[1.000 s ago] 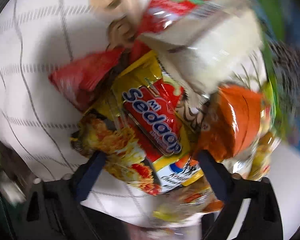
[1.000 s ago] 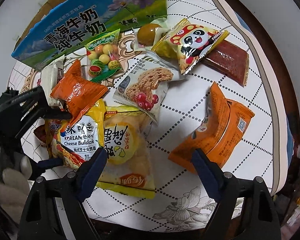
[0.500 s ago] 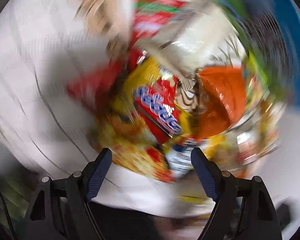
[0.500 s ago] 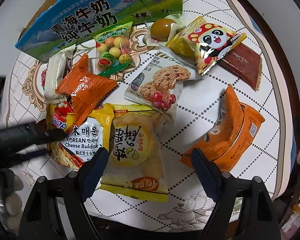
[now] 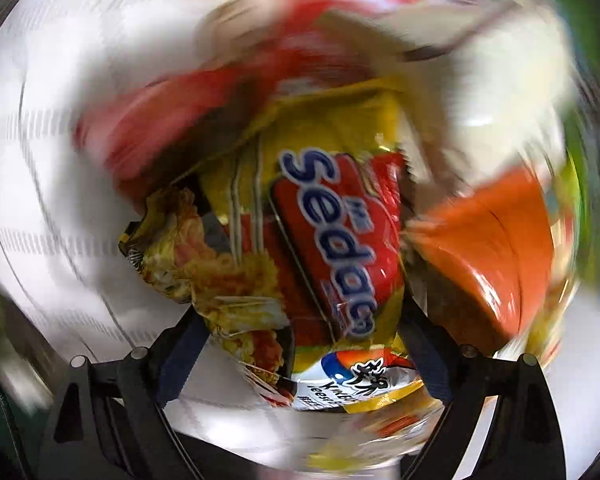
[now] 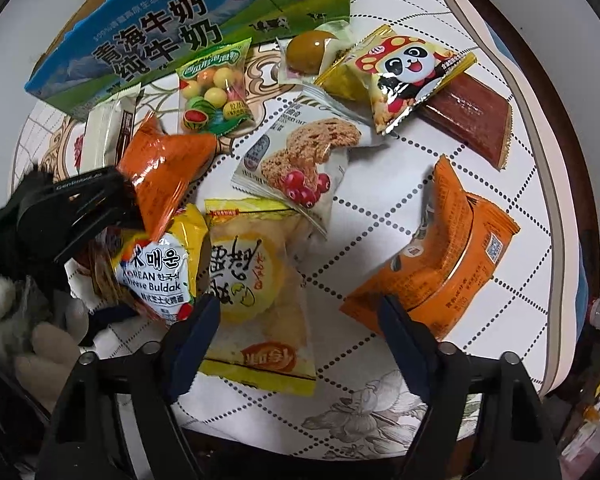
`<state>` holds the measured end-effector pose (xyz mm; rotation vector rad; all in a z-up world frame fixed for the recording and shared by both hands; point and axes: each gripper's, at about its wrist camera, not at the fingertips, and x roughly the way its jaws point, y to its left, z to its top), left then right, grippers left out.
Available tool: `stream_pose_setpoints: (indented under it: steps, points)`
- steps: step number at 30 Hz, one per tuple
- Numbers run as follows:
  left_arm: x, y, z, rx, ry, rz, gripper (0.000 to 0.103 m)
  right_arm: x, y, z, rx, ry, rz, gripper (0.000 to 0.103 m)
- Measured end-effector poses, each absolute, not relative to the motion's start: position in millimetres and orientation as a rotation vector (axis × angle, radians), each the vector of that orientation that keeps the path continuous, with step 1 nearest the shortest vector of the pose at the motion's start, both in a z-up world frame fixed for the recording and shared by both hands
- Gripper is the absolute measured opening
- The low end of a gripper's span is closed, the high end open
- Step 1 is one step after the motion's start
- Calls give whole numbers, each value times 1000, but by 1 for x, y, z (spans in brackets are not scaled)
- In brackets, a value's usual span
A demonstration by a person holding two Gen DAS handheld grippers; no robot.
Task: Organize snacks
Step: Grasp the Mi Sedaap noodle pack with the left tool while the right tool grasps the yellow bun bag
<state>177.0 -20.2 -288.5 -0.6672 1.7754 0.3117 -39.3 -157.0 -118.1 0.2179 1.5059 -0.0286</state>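
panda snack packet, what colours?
The panda snack packet is yellow-gold, with a black-and-white panda in a red, white-spotted cap. Shows best in the right wrist view.

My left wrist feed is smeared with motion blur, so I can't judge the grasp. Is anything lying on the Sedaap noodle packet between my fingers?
Observer: Yes. In the right wrist view, an orange packet overlaps the upper edge of the Sedaap noodle packet.
Operator: How does the left gripper sit on it?
Observer: The left gripper straddles the packet's left end, with its jaws apart and one finger on each side.
Operator: Is the right gripper busy?
Observer: No. The right gripper hangs open and empty above a yellow cake packet.
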Motion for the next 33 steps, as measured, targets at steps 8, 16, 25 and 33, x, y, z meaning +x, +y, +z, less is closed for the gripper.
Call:
stream_pose_setpoints:
  steps: [8, 16, 25, 33]
  points:
    - [155, -84, -254, 301, 1707, 5, 93, -37, -166, -118, 247, 1511, -20, 81]
    - [138, -74, -249, 86, 1690, 64, 100, -13, -147, -154, 233, 1568, 64, 56]
    - [110, -65, -205, -78, 1633, 64, 87, -37, -152, -153, 146, 1629, 93, 53]
    - [77, -86, -194, 64, 1645, -20, 91, -24, -164, -163, 183, 1640, 34, 60]
